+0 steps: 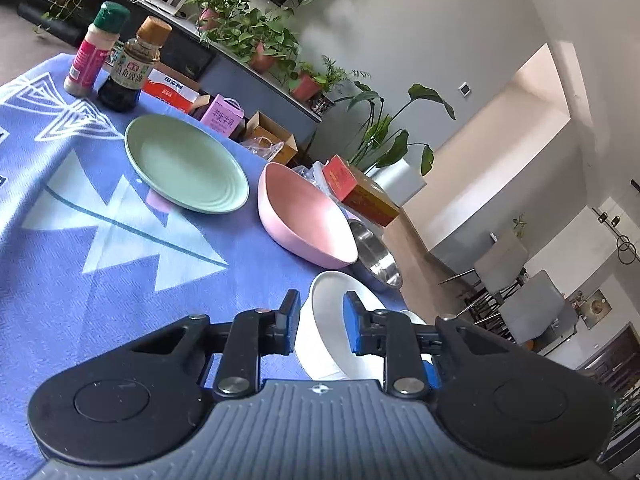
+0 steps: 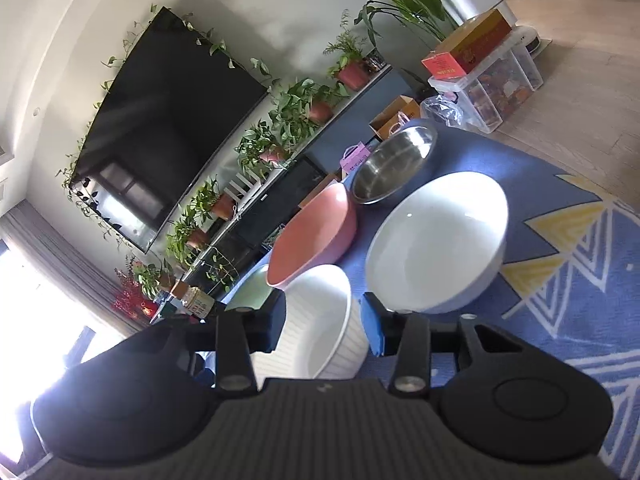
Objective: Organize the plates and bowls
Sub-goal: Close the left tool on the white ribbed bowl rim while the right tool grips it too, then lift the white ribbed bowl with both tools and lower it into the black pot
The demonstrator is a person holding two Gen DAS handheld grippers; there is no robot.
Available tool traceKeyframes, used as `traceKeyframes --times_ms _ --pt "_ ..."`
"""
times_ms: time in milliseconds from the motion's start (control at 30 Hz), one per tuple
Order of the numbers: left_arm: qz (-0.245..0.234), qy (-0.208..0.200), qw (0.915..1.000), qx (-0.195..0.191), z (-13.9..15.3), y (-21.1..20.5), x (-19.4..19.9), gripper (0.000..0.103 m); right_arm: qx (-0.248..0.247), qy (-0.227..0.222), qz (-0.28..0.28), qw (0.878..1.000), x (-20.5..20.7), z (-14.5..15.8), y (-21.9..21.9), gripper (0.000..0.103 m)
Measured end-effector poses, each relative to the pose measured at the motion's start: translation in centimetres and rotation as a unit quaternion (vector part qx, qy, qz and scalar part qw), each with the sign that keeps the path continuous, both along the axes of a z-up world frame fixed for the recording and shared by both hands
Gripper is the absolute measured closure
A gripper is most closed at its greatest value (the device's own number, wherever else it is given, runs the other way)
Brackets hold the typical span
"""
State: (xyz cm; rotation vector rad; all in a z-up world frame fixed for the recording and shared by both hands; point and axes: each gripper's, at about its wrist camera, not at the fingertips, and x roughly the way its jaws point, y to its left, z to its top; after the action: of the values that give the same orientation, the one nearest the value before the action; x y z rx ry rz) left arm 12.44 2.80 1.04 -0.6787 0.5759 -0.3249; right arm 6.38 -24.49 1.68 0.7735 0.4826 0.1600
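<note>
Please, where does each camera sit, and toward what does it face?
Left wrist: on the left gripper, looking slightly down over a white bowl to the pink bowl, green plate and sauce bottle; only the gripper shows.
Right wrist: on the right gripper, facing a ribbed white bowl, a large white bowl and the television; only the gripper shows.
Shared: pink bowl, steel bowl, green plate, blue cloth.

Surface finish – tableware and covering

Steel bowl [image 2: 394, 168], upper centre: polished metal, mirror-bright. Large white bowl [image 2: 436, 240]: smooth, glossy. Small white bowl [image 2: 316, 320]: ribbed outside. Pink bowl [image 1: 306, 220] and green plate [image 1: 186, 164] – matt, plate faintly ridged. Blue cloth [image 1: 80, 264]: woven, matt.
</note>
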Motion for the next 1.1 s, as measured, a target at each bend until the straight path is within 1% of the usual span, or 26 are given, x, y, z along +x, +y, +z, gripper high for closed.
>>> traceKeyframes --times_ms 100,233,367,433,533,633,700,733,800,900,1100 --pt "-0.012 0.002 0.9999 -0.002 -0.1 -0.2 0.6 0.083 0.008 0.001 0.002 1.000 0.4 -0.3 -0.1 0.048" --pt "-0.024 0.002 0.9997 0.009 0.0 -0.7 1.2 0.083 0.012 0.002 0.006 1.000 0.6 -0.4 0.0 0.052" --pt "-0.022 0.011 0.9994 0.023 -0.2 -1.0 1.6 0.084 0.019 0.005 0.005 1.000 0.9 -0.7 -0.4 0.053" --pt "-0.023 0.014 0.9994 0.023 -0.3 -1.0 1.8 0.084 0.028 0.006 0.009 1.000 1.0 -1.1 -0.6 0.054" --pt "-0.024 0.022 0.9992 0.025 -0.6 -1.1 2.3 0.084 0.028 0.006 0.014 0.999 1.3 -1.1 -0.6 0.054" --pt "-0.027 0.028 0.9988 0.030 -1.0 -1.4 2.6 0.086 0.028 0.003 0.020 0.999 1.3 -1.1 -0.6 0.058" --pt "-0.034 0.029 0.9986 0.029 -1.1 -1.7 2.9 0.091 0.026 0.003 0.023 0.999 1.3 -1.2 -0.6 0.063" --pt "-0.036 0.029 0.9985 0.031 -1.1 -1.8 3.0 0.093 0.024 0.002 0.022 0.999 1.3 -1.2 -0.6 0.064" --pt "-0.037 0.024 0.9983 0.038 -0.9 -2.0 2.8 0.094 0.021 0.002 0.021 1.000 1.2 -1.2 -0.7 0.065" --pt "-0.038 0.013 0.9987 0.029 -0.5 -1.7 2.4 0.096 0.023 -0.005 0.019 1.000 0.9 -1.0 -0.8 0.067" --pt "-0.035 -0.011 0.9989 0.028 0.7 -1.5 1.1 0.096 0.017 -0.020 0.026 0.999 0.2 -0.3 -0.5 0.067"
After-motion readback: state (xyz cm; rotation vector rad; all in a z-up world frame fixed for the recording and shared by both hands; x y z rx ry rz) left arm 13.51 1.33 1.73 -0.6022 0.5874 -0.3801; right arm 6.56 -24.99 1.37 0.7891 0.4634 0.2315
